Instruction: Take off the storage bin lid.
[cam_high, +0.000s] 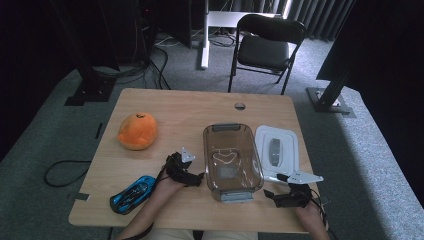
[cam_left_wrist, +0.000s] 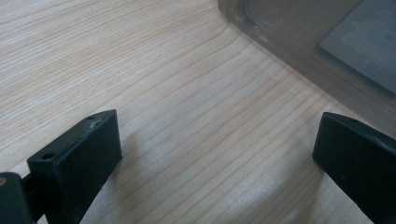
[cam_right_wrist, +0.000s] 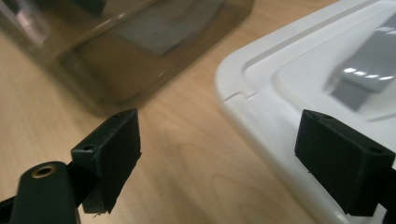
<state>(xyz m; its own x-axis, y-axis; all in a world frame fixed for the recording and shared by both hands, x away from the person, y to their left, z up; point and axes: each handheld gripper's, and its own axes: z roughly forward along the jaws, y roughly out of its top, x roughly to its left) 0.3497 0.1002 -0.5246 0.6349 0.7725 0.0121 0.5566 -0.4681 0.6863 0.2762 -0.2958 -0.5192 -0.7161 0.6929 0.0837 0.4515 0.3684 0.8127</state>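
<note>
A smoky clear plastic bin (cam_high: 232, 160) stands empty in the middle of the wooden table (cam_high: 175, 105). Its white lid (cam_high: 276, 150) with a grey handle lies flat just to the right. My left gripper (cam_high: 197, 179) rests beside the bin's left wall, open, with bare wood between its jaws (cam_left_wrist: 217, 154); the bin's corner (cam_left_wrist: 299, 42) shows at upper right. My right gripper (cam_high: 274, 185) sits at the near edge of the lid, open and holding nothing (cam_right_wrist: 217, 158). The lid's corner (cam_right_wrist: 261, 93) reaches between its jaws, and the bin (cam_right_wrist: 116, 60) lies beyond.
An orange plush toy (cam_high: 137, 131) sits at the table's left. A blue toy car (cam_high: 132, 194) lies near the front left edge, by the left forearm. A black folding chair (cam_high: 265, 45) stands beyond the table's far side.
</note>
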